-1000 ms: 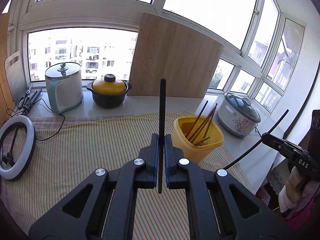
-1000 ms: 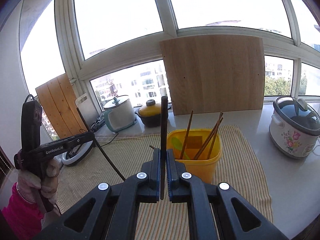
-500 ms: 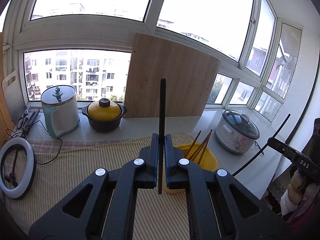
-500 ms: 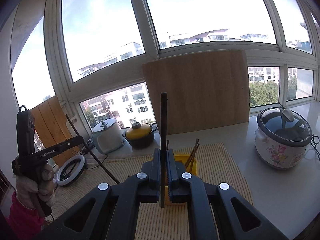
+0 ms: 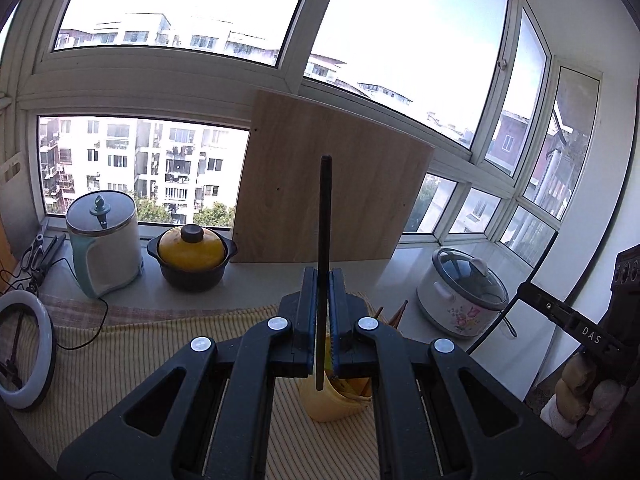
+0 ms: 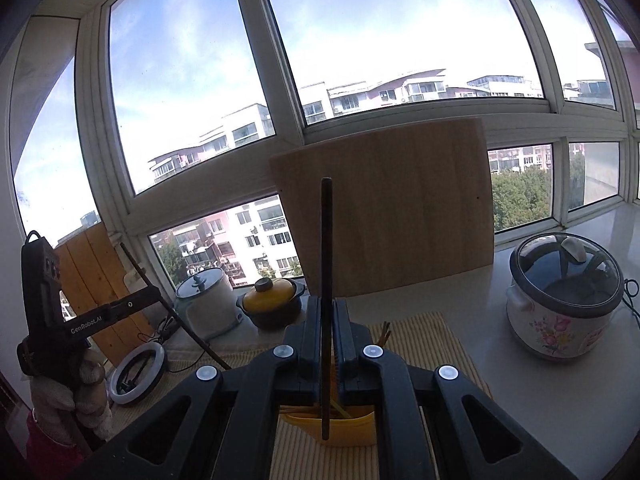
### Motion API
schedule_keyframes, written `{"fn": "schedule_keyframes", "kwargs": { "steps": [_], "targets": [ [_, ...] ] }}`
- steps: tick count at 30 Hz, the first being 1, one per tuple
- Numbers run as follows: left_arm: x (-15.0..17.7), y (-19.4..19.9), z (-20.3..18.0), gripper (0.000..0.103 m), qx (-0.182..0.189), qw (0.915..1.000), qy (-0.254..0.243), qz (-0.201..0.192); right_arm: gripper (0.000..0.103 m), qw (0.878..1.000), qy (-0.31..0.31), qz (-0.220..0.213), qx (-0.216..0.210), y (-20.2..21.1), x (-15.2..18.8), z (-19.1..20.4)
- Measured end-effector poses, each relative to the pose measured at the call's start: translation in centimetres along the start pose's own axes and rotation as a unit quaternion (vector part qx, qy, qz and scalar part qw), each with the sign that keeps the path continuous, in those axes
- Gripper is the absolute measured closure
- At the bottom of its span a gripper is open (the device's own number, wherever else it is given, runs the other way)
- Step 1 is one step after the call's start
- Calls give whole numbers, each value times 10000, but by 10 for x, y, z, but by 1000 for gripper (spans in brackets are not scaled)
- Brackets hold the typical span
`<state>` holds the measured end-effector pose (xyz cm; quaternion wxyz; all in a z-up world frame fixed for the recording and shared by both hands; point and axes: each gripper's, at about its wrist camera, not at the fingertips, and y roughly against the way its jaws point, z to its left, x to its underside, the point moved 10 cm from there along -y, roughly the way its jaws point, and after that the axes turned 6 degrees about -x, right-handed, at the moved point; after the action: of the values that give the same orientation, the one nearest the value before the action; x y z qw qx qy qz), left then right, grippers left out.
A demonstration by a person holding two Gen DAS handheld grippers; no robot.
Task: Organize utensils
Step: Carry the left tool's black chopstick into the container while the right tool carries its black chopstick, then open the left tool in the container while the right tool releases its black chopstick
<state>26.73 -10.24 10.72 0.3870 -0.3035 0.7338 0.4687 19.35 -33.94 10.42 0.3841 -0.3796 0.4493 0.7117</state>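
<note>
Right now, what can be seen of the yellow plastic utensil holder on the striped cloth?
The yellow plastic utensil holder stands upright on the yellow striped cloth, mostly hidden behind the hand-held gripper in both wrist views. It looks like smooth, slightly translucent plastic with rounded corners and an open top. Several brown wooden chopsticks lean inside it, tips poking above the rim. Nothing else visibly touches it.

Left wrist view looks along its fingers toward windows, slightly downward, right wrist view likewise from farther right, both high over the table (image 5: pixel 120 364), sharing leaning wooden board (image 5: pixel 332 184), yellow bin (image 6: pixel 352 428).
</note>
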Motion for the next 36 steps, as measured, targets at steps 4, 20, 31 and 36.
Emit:
{"fn": "schedule_keyframes", "kwargs": {
  "steps": [4,20,31,36],
  "targets": [
    [-5,-5,-7,100,66,10000,36,-18,100,9998,-175,23,-17,-10,-2,-7],
    [11,-36,-50,100,395,9988,-44,277,100,9997,-79,-63,214,-28,-7,-23],
    [38,-54,-77,100,475,9969,-359,522,100,9983,-270,476,215,-65,38,-39],
    [51,-61,-79,100,391,9962,-508,586,100,9966,-361,711,193,-71,62,-44]
  ]
}}
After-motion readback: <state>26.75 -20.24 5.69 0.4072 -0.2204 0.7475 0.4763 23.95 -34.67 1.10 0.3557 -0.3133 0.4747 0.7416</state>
